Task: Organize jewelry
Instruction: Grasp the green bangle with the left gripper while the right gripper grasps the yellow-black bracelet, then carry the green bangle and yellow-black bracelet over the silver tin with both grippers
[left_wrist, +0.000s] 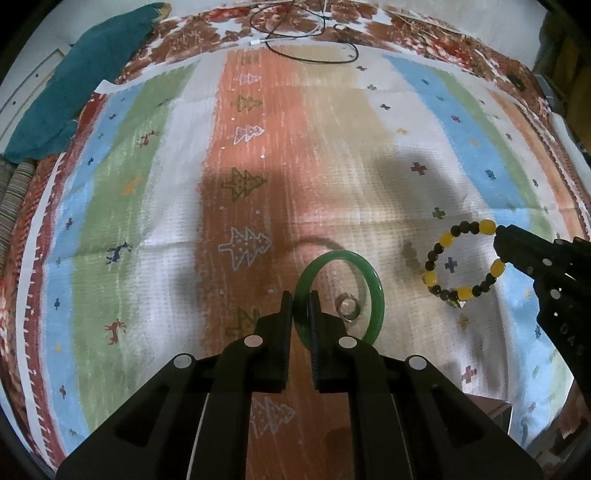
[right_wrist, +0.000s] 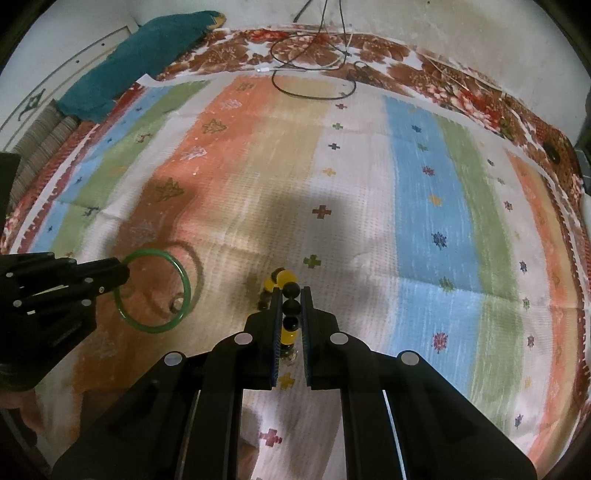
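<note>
My left gripper (left_wrist: 300, 301) is shut on the rim of a green bangle (left_wrist: 373, 288), which hangs above the striped cloth and casts a ring shadow. Through the bangle I see a small silver ring (left_wrist: 349, 308) lying on the cloth. My right gripper (right_wrist: 291, 295) is shut on a bracelet of yellow and black beads (right_wrist: 290, 306), lifted off the cloth. In the left wrist view the beaded bracelet (left_wrist: 439, 243) hangs as a full loop from the right gripper (left_wrist: 498, 236). In the right wrist view the bangle (right_wrist: 183, 280) and left gripper (right_wrist: 122, 271) sit at left.
A striped cloth (left_wrist: 147, 184) with tree and cross motifs covers the surface. A teal cloth bundle (left_wrist: 77, 81) lies at the far left. Black and white cables (left_wrist: 314, 40) coil at the far edge. A dark box corner (left_wrist: 491, 413) shows at lower right.
</note>
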